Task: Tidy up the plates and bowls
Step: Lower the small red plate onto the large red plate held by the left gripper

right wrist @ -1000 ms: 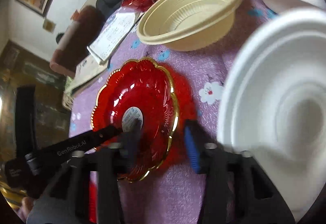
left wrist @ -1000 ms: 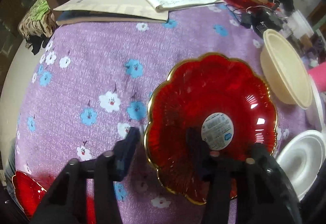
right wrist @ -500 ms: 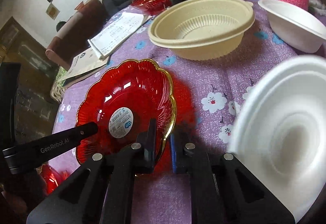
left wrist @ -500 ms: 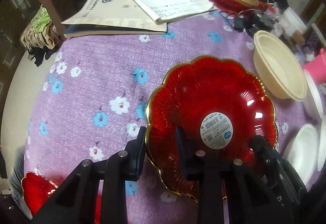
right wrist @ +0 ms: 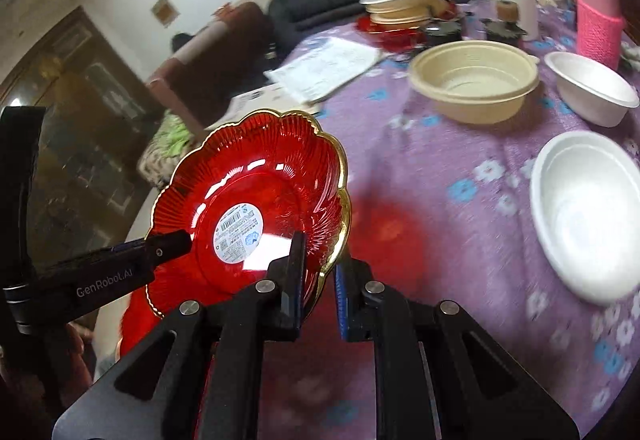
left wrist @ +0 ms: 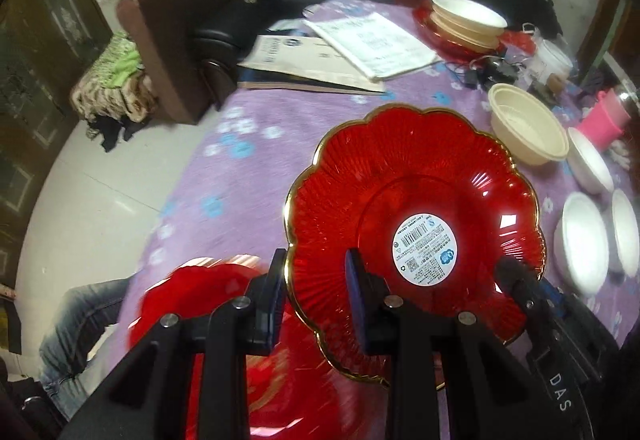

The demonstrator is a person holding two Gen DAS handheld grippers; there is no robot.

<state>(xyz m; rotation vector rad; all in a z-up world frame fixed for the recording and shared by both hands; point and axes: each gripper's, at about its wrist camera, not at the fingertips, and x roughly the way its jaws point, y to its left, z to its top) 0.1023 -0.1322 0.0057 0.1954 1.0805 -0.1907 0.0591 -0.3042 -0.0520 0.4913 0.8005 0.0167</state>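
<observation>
A red scalloped plate (left wrist: 412, 208) with a gold rim and a round white sticker is held tilted above the purple flowered tablecloth (left wrist: 240, 160). My left gripper (left wrist: 316, 292) is shut on its near-left rim. My right gripper (right wrist: 320, 276) is shut on the plate's (right wrist: 256, 192) right rim. A second red plate (left wrist: 208, 304) lies below, at the table's near-left edge. A cream bowl (right wrist: 472, 80) and white foam bowls (right wrist: 588, 212) sit to the right.
Papers (left wrist: 360, 40) lie at the far side of the table. A stack of cream bowls on a red plate (left wrist: 468, 20) stands at the far right. A pink cup (right wrist: 596, 20) and clutter stand at the right edge. A brown armchair (left wrist: 168, 40) stands left of the table.
Both grippers have closed on the red plate's rim and lifted it off the table, tilted. The second red plate has come into view below.
</observation>
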